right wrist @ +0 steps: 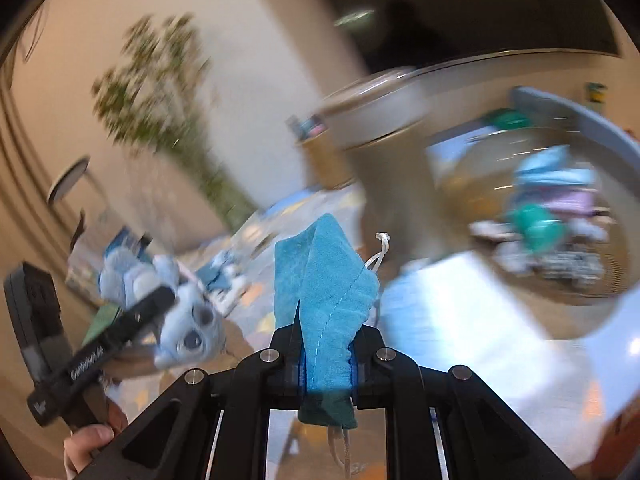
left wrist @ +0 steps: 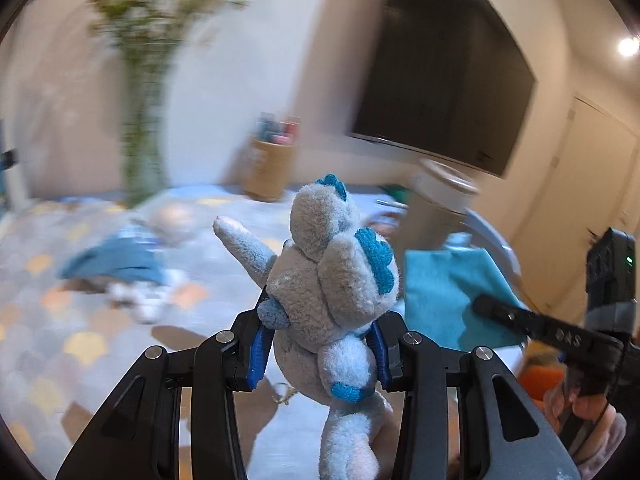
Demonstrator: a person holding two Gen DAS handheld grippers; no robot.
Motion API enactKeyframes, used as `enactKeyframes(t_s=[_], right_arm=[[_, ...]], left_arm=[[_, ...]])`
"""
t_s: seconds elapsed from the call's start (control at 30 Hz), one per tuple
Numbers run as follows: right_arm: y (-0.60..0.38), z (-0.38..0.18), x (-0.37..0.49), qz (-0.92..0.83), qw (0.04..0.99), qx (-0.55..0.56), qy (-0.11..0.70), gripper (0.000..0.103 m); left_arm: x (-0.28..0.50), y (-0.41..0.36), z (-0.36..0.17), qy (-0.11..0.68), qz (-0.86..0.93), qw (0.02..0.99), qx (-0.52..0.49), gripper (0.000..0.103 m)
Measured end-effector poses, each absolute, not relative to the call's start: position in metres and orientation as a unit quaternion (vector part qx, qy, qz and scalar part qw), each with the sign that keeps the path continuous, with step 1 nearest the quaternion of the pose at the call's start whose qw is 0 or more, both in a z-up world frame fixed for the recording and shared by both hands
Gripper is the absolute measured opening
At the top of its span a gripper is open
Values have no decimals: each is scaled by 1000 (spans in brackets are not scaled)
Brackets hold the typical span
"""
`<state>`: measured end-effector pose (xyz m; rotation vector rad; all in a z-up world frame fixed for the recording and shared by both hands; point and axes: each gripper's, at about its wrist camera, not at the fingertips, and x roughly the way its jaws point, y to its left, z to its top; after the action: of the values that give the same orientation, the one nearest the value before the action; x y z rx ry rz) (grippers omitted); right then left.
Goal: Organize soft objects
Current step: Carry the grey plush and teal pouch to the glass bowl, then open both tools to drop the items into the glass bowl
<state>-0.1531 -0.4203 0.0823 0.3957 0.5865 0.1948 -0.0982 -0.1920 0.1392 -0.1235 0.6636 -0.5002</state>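
Observation:
My left gripper (left wrist: 320, 348) is shut on a grey and blue plush toy (left wrist: 328, 280), held upright above the floor mat. The same plush toy (right wrist: 176, 312) shows at lower left in the right wrist view, with the left gripper's finger (right wrist: 120, 332) across it. My right gripper (right wrist: 326, 364) is shut on a teal cloth pouch (right wrist: 324, 292) with a white drawstring (right wrist: 380, 252). In the left wrist view that teal pouch (left wrist: 444, 292) hangs at the right, pinched by the right gripper's finger (left wrist: 520, 320).
A grey round basket (right wrist: 592, 128) at the right holds several soft items. A blurred blue cloth (left wrist: 116, 260) lies on the patterned mat (left wrist: 60, 340). A tan bin (left wrist: 268, 168), a potted plant (left wrist: 144, 80) and a dark screen (left wrist: 440, 72) stand behind. A hand (right wrist: 86, 446) grips the left tool.

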Motion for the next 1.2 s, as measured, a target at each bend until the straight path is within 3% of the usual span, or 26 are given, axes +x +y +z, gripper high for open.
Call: enactKeyframes(t_s=[0.27, 0.5, 0.63, 0.7, 0.73, 0.77, 0.8, 0.87, 1.2], right_arm=[[-534, 100, -184, -15, 936, 250, 249, 14], [-600, 122, -163, -64, 930, 278, 233, 14], [-620, 132, -139, -76, 926, 285, 237, 15], [-623, 131, -121, -88, 921, 268, 267, 33], [-624, 128, -109, -98, 915, 254, 298, 64], [-624, 124, -99, -109, 909, 239, 325, 86], [-625, 121, -97, -114, 907, 233, 332, 88], [-624, 118, -97, -111, 907, 233, 331, 88], [-614, 116, -111, -104, 902, 271, 319, 88]], left_arm=[[-103, -309, 170, 304, -375, 875, -31, 38], [-92, -387, 185, 284, -432, 856, -20, 38], [-76, -422, 172, 299, -422, 856, 10, 48], [-65, -435, 159, 341, -410, 845, 31, 48], [-63, -436, 155, 352, -409, 841, 32, 48], [-63, -436, 153, 354, -408, 841, 32, 54], [-65, -433, 153, 348, -403, 846, 36, 76], [-68, -427, 156, 326, -385, 863, 43, 93], [-80, -402, 165, 323, -385, 863, 54, 94]])
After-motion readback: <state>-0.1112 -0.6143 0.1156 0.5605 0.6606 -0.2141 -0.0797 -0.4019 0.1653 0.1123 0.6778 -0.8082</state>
